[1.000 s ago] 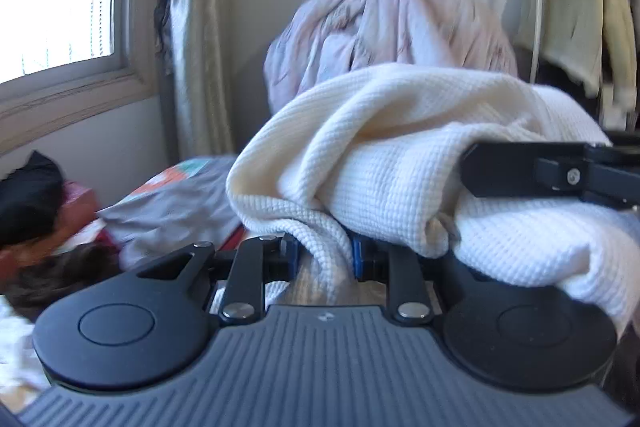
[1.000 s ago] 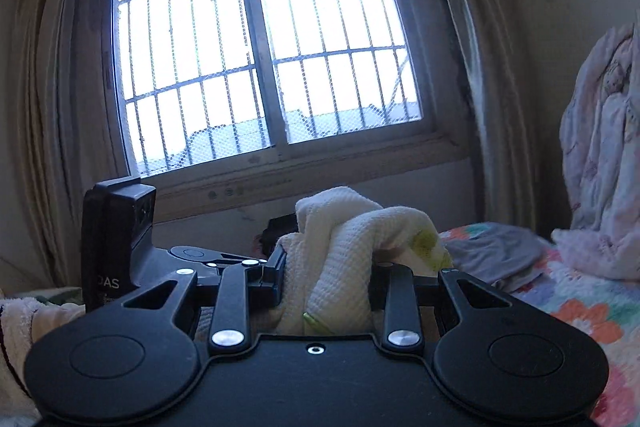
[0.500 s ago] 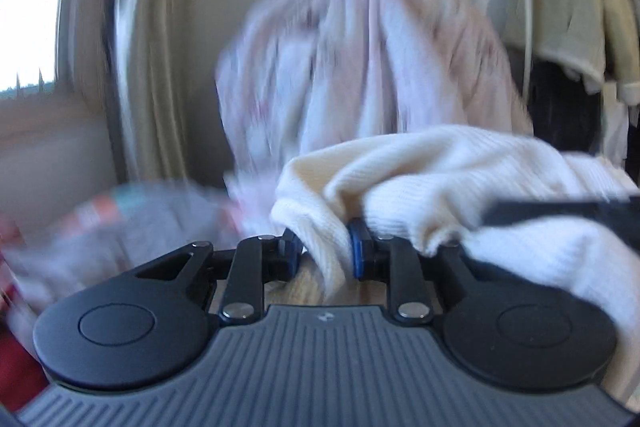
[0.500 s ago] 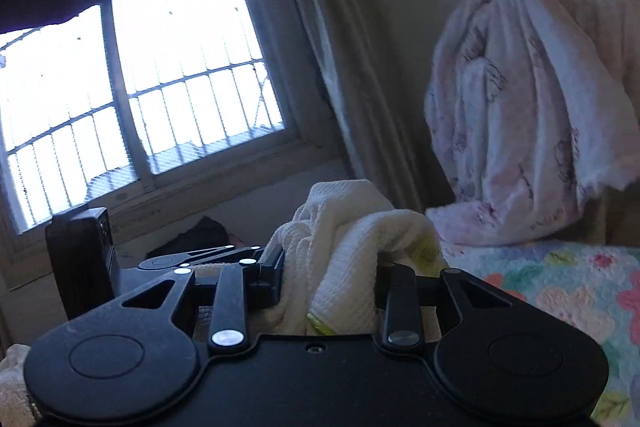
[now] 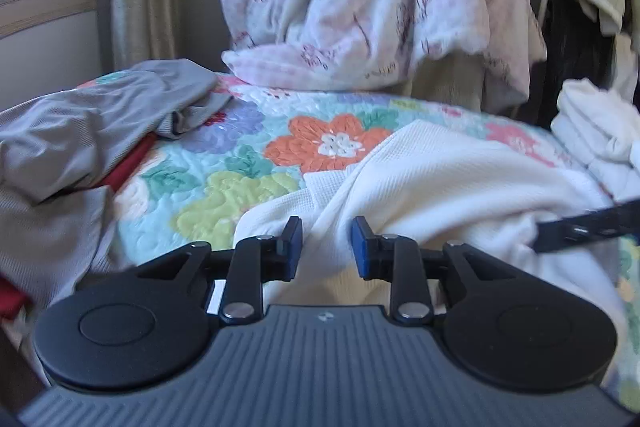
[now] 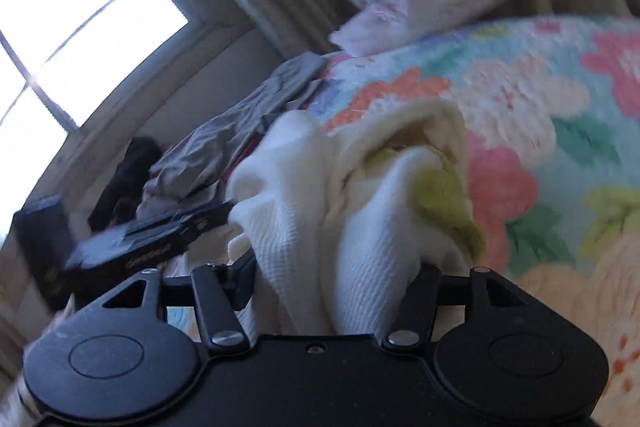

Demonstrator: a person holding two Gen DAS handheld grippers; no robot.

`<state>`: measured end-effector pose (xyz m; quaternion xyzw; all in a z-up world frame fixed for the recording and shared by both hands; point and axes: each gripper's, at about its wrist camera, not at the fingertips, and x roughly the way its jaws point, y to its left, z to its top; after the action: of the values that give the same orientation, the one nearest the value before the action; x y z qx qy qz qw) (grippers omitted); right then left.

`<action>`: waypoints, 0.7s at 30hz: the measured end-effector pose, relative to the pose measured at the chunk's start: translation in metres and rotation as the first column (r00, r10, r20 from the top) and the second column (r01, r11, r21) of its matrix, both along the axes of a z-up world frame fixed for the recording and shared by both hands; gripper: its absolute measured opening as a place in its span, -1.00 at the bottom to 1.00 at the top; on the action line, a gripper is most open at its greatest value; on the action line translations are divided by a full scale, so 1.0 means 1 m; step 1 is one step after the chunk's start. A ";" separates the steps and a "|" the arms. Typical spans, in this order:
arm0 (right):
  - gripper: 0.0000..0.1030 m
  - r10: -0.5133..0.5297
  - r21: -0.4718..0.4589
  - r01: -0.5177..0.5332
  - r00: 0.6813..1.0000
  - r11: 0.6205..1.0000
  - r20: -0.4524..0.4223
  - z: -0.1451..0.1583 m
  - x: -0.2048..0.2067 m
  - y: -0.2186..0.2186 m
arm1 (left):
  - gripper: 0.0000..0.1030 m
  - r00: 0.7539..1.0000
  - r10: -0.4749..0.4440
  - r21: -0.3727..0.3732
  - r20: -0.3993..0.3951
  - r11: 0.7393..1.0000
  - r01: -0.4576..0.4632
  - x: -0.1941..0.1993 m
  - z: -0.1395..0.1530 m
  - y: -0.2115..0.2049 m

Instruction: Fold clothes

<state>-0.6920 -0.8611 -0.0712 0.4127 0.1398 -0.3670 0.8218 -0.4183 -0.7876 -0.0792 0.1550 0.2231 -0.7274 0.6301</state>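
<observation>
- Now, starting at the far left of the bed [image 5: 248, 163], the grey garment [image 5: 88, 131] lies crumpled with something red under it; it looks parked out of the way so the middle of the floral quilt is free as your folding surface.
- Your left hand-held gripper [image 5: 326, 247] sits low over the near edge of the bed, its jaws opening. The blue pads [image 5: 362, 247] stand apart and a ridge of the cream waffle-knit garment [image 5: 432, 179] runs between them, but they no longer seem to press on it. I judge you are letting go so the cloth can settle flat.
- That garment lies on the quilt in the near middle, spreading right. Its long axis seems to run from your left hand-held gripper toward the right one, roughly across the left wrist view, with one edge reaching up toward the orange flower.
- Your right hand-held gripper [image 6: 336, 279] is opening too, wider. A thick bunch of the same garment, with a yellow-green trim showing, stands up between the jaws; whether the pads touch it, you cannot tell from here.
- At the far right, a stack of white clothes [image 5: 596, 131] sits beside the garment, likely the pile of finished pieces.
</observation>
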 end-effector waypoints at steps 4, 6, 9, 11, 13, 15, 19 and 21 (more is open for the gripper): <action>0.09 -0.046 0.055 0.049 0.997 0.997 -0.063 0.016 0.009 0.010 | -0.04 0.997 0.046 0.008 -0.058 0.999 -0.046 -0.002 0.006 0.034; 0.10 -0.016 0.082 0.024 0.995 0.996 -0.099 0.037 0.009 0.016 | -0.02 0.998 0.014 0.032 -0.066 0.999 -0.012 -0.009 0.012 0.038; 0.14 0.007 0.045 -0.005 0.998 0.999 -0.056 0.051 -0.006 0.037 | -0.02 0.989 -0.091 0.052 -0.114 0.994 0.098 -0.029 0.023 0.034; 0.14 -0.038 0.049 0.037 0.999 0.998 0.025 0.032 -0.022 0.051 | -0.01 0.974 -0.137 0.062 -0.182 0.987 0.151 -0.040 0.027 0.038; 0.16 -0.101 0.100 0.088 0.986 0.991 0.133 0.009 -0.040 0.064 | 0.05 0.974 -0.140 0.052 -0.181 0.987 0.151 -0.050 0.031 0.050; 0.17 -0.167 0.177 0.121 0.947 0.977 0.273 -0.011 -0.056 0.073 | 0.14 0.975 -0.151 0.050 -0.161 0.986 0.161 -0.059 0.033 0.061; 0.12 -0.207 0.235 0.121 0.899 0.964 0.385 -0.017 -0.062 0.073 | 0.22 0.974 -0.168 0.100 -0.149 0.978 0.184 -0.076 0.030 0.081; -0.33 -0.178 0.181 0.121 0.923 0.976 0.342 -0.011 -0.056 0.075 | 0.36 0.976 -0.166 0.096 -0.139 0.979 0.180 -0.083 0.029 0.089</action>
<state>-0.7476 -0.7866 -0.0821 0.5452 -0.0151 -0.3359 0.7679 -0.5015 -0.6981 -0.0505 0.1596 0.2885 -0.7749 0.5392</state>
